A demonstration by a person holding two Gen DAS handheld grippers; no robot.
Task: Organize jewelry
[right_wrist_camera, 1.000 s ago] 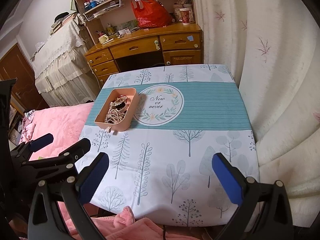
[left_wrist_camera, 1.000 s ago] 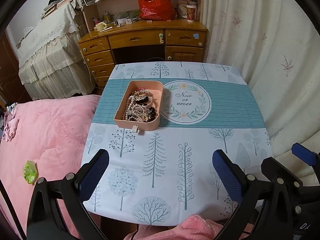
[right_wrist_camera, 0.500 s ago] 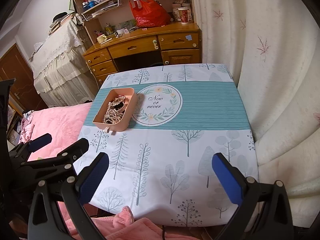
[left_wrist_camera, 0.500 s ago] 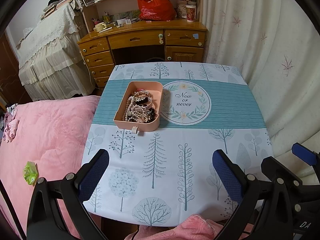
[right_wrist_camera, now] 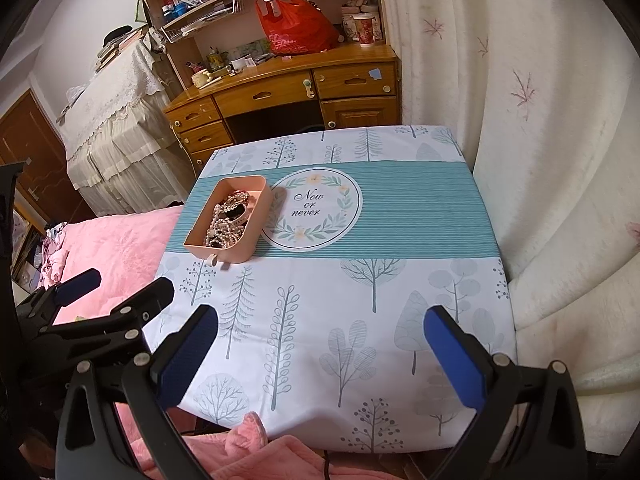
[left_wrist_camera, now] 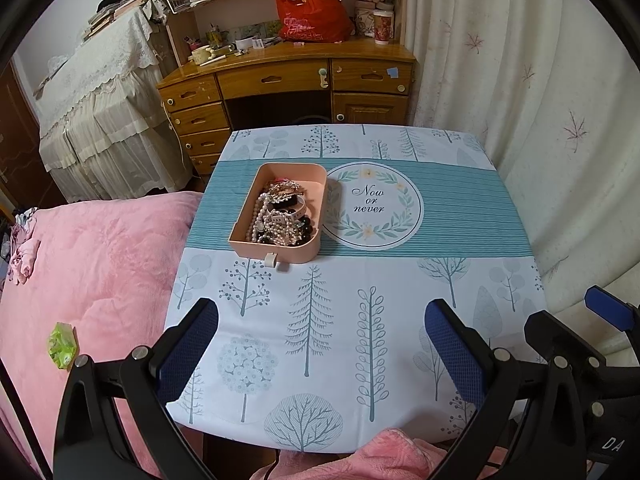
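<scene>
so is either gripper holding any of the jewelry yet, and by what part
Nothing is held. The left gripper and right gripper are both open and empty above the near table edge, well short of the pink plastic tray of tangled pearl jewelry.

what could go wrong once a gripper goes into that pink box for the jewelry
1. The jewelry lies in a tangled heap of pearl strands and dark beads, so pulling one piece will likely drag others out.
2. The pink box looks light and sits loose on the tablecloth, near the table's left edge by the bed; a snagged strand might slide or tip it.
3. Both grippers, left gripper and right gripper, are open and far back, so it's a long reach.
</scene>
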